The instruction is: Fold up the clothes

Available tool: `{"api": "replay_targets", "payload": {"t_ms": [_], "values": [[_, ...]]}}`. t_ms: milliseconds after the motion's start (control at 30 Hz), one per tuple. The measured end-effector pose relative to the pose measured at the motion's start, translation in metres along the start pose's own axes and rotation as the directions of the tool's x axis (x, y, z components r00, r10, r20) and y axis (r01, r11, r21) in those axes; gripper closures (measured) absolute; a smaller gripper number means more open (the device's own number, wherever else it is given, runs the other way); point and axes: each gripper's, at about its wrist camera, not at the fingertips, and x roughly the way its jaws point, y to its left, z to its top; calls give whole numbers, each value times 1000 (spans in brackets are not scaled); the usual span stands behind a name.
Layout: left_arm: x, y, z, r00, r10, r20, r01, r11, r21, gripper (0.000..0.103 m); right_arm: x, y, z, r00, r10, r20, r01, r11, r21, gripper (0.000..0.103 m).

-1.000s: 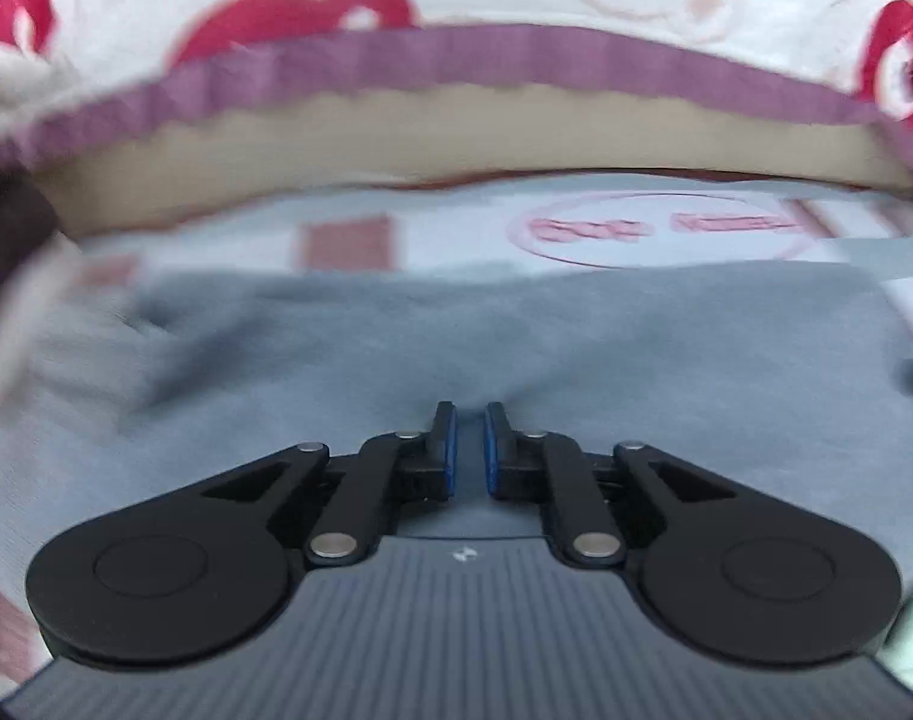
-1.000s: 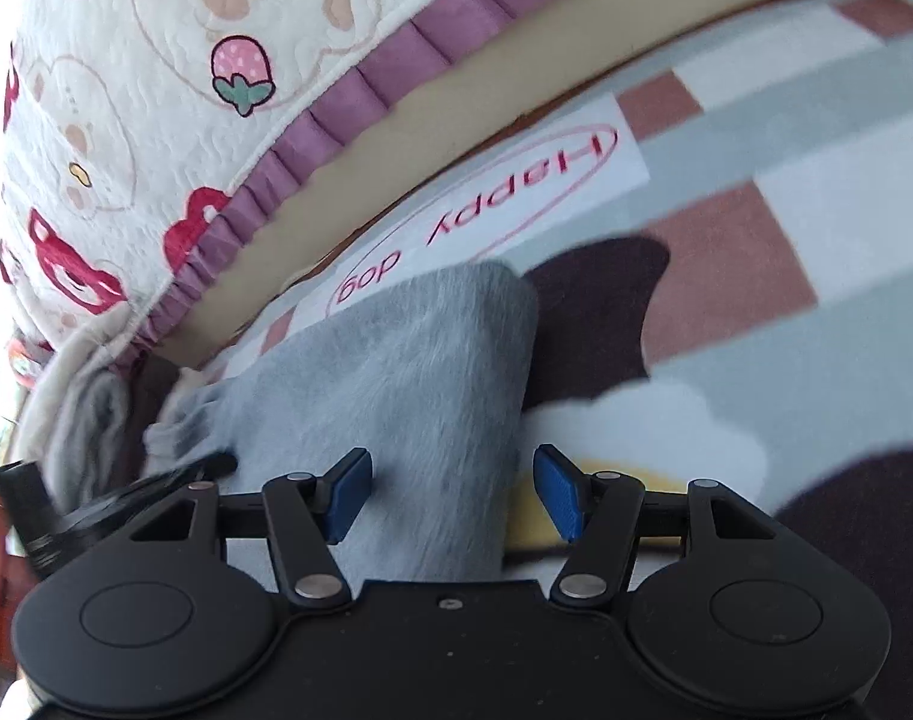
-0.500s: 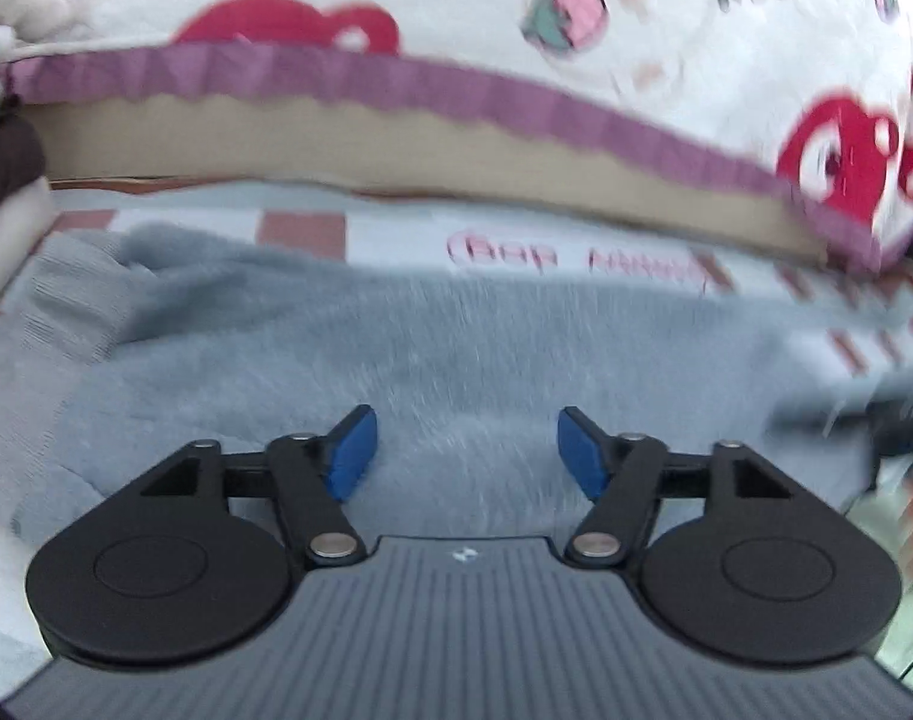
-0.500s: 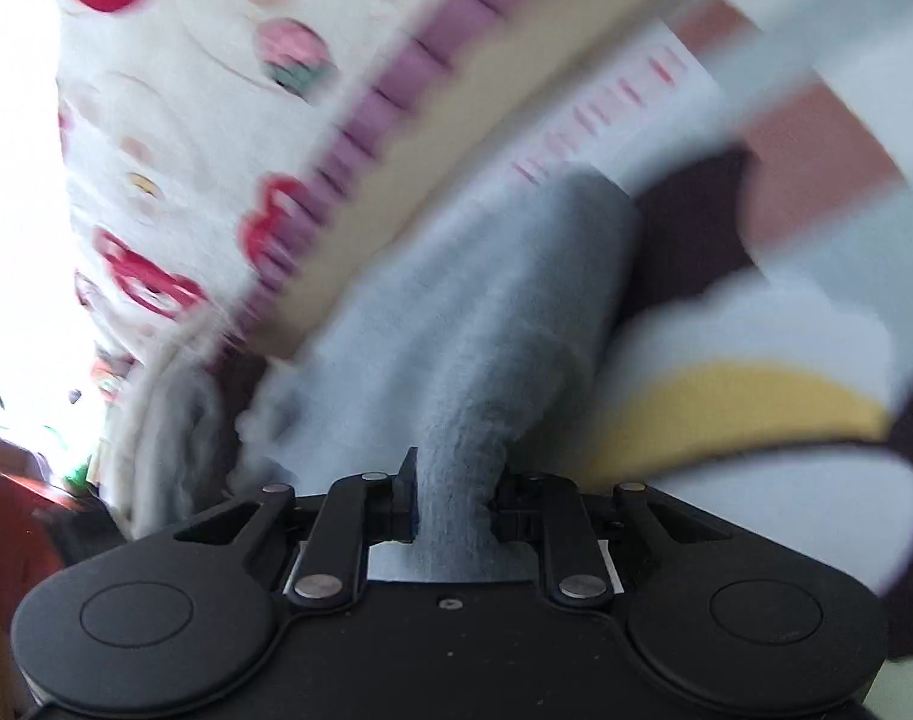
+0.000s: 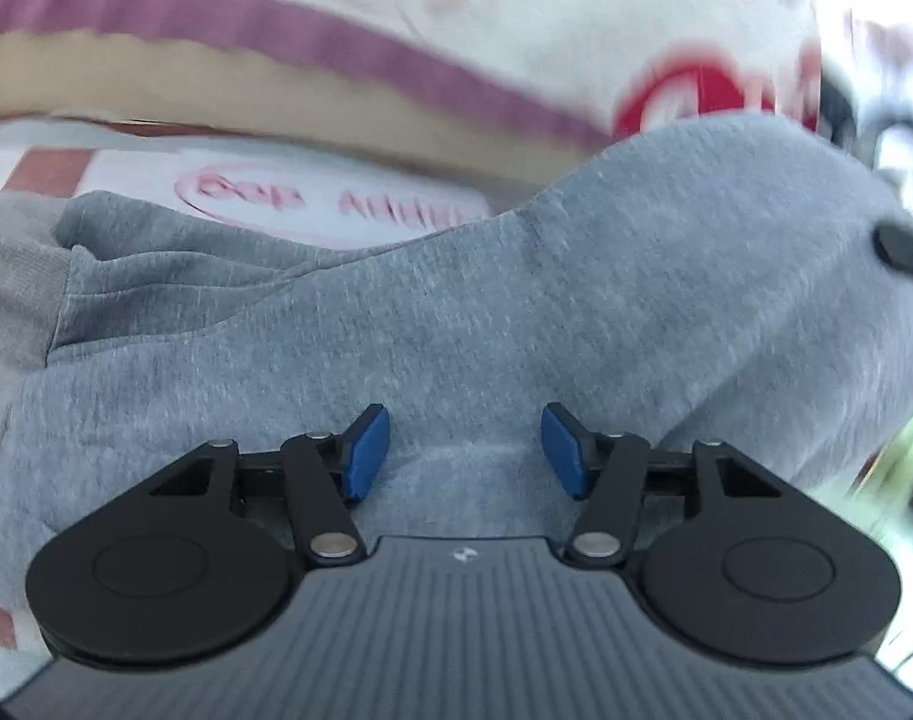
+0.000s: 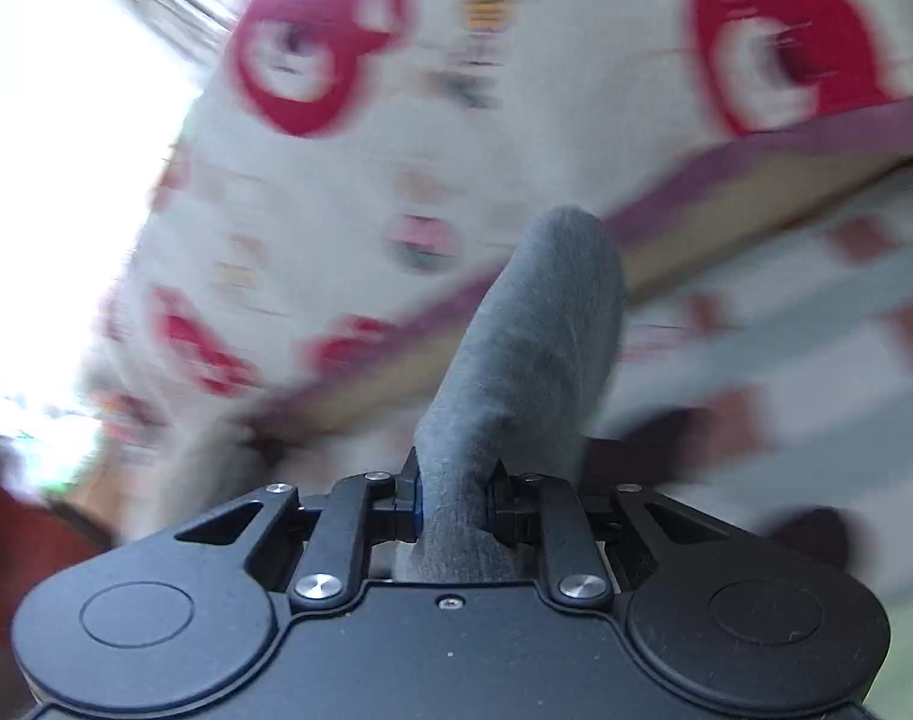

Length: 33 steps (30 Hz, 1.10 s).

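Between the right gripper (image 6: 450,504)'s clamped pads the grey sweatshirt (image 6: 534,348) could slip out mid-lift, since the left gripper (image 5: 465,450) hovers wide open over it holding nothing.

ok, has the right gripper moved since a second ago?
Yes. The right gripper, shut on the grey garment, has lifted off the mat toward the purple-trimmed quilt.

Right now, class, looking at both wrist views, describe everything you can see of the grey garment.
The grey garment looks like soft, heathered knit fleece with a ribbed band at its left edge. It lies creased on a patterned mat printed with pink lettering, beside a quilted cover with a purple trim. Its right side rises in a lifted hump. The right gripper is shut on a bunched fold that stands up from its jaws. The left gripper is open over the fabric; contact is unclear.
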Motion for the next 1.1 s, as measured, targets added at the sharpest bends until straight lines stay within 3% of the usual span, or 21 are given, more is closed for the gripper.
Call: {"api": "replay_targets", "payload": {"t_ms": [100, 167, 200, 267, 333, 367, 467, 567, 633, 733, 800, 900, 1100], "values": [[-3, 15, 3, 986, 168, 7, -168, 985, 45, 48, 5, -25, -17, 993, -112, -44, 115, 990, 76, 82], [-13, 46, 8, 952, 303, 46, -306, 950, 59, 48, 12, -23, -24, 992, -119, -45, 121, 991, 55, 82], [-18, 67, 12, 939, 338, 54, -341, 939, 40, 59, 15, -15, -24, 991, -124, -42, 124, 992, 14, 82], [-35, 118, 17, 958, 278, 75, -267, 955, -128, 81, 19, 4, -16, 993, -112, -35, 110, 993, -54, 82], [-59, 163, 13, 978, 173, 117, -118, 919, -375, 82, 23, 22, -10, 996, -89, -32, 85, 990, -108, 82], [-69, 169, 12, 972, 193, 136, -126, 910, -396, 82, 27, 34, -7, 995, -88, -36, 82, 985, -154, 82], [-102, 161, 12, 943, 290, 164, -230, 922, -310, 67, 48, 66, -2, 996, -68, -63, 50, 967, -250, 82], [-131, 167, -1, 965, 166, 204, -90, 936, -341, 63, 73, 97, 3, 995, -14, -104, -19, 951, -307, 82], [-137, 168, -15, 970, 185, 158, -115, 920, -374, 63, 91, 119, 2, 990, 16, -139, -65, 934, -353, 82], [-134, 184, -37, 963, 270, 19, -238, 878, -415, 67, 124, 156, -5, 980, 24, -199, -116, 879, -462, 82], [-132, 204, -52, 978, 209, 18, -171, 844, -509, 67, 150, 178, -16, 973, -7, -229, -120, 838, -533, 82], [-126, 227, -64, 991, 113, 64, -51, 793, -607, 67, 183, 193, -32, 962, -14, -273, -142, 827, -544, 82], [-113, 238, -65, 993, 57, 105, 22, 775, -632, 68, 205, 218, -58, 953, -3, -303, -189, 775, -603, 82]]}}
